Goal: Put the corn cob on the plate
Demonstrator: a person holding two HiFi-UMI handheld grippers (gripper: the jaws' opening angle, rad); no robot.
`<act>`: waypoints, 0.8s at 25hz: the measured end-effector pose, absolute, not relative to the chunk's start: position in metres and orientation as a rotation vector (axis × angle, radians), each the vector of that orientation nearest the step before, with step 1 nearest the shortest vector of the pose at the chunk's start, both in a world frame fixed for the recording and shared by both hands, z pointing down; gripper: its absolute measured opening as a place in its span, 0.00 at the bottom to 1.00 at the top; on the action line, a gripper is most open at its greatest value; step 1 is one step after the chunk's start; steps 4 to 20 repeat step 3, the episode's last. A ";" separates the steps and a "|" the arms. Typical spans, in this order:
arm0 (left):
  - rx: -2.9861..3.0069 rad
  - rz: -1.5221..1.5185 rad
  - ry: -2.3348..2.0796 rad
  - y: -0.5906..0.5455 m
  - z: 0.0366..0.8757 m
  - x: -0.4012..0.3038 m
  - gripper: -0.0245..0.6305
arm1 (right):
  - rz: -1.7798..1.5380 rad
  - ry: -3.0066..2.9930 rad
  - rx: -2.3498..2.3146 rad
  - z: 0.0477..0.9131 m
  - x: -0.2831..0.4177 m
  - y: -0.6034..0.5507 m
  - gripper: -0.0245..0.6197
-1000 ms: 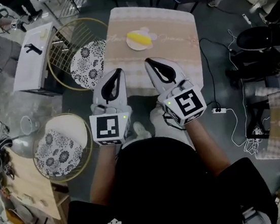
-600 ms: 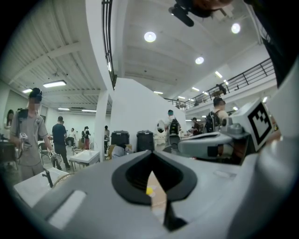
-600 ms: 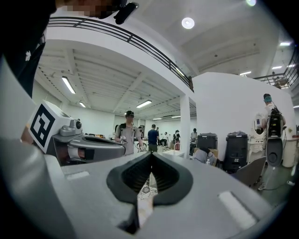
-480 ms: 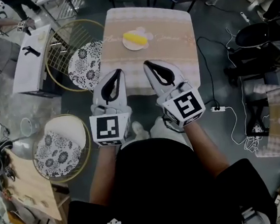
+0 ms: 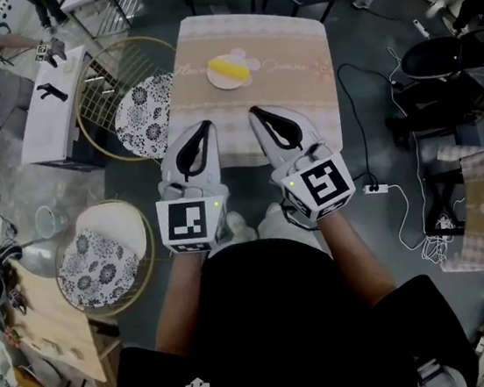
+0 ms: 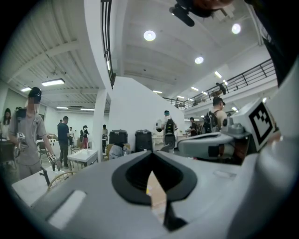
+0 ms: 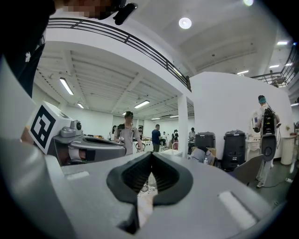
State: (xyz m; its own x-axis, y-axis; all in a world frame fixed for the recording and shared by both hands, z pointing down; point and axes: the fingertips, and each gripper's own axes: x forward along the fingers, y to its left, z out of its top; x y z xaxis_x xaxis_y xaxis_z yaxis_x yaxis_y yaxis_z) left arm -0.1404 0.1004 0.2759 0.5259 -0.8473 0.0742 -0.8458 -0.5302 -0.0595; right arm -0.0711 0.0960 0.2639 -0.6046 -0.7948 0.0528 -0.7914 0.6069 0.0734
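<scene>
A yellow corn cob (image 5: 228, 65) lies on a small white plate (image 5: 215, 80) at the far middle of a beige clothed table (image 5: 297, 75). Both grippers are held level, side by side, over the table's near edge and well short of the plate. The left gripper (image 5: 207, 124) is shut with nothing in it. The right gripper (image 5: 254, 109) is likewise shut and holds nothing. In the left gripper view the left gripper's closed tips (image 6: 152, 154) point into the hall, with the right gripper (image 6: 210, 144) alongside. The right gripper view shows that gripper's tips (image 7: 152, 155) meeting.
Two round wire chairs with patterned cushions (image 5: 147, 112) (image 5: 100, 260) stand left of the table, by a white side table (image 5: 54, 107). A power strip and cable (image 5: 374, 187) lie on the floor to the right, near a black chair (image 5: 437, 61). People stand in the hall beyond.
In the head view the table with the plate and corn has drifted a little to the left. Both grippers stay shut and side by side.
</scene>
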 end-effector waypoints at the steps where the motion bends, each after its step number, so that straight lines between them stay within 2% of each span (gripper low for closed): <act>1: -2.730 -0.147 1.515 0.100 0.276 -0.140 0.05 | -0.066 -2.746 1.356 0.263 -0.071 0.096 0.04; 20: -2.730 -0.147 1.516 0.100 0.275 -0.139 0.05 | -0.068 -2.749 1.354 0.262 -0.071 0.096 0.04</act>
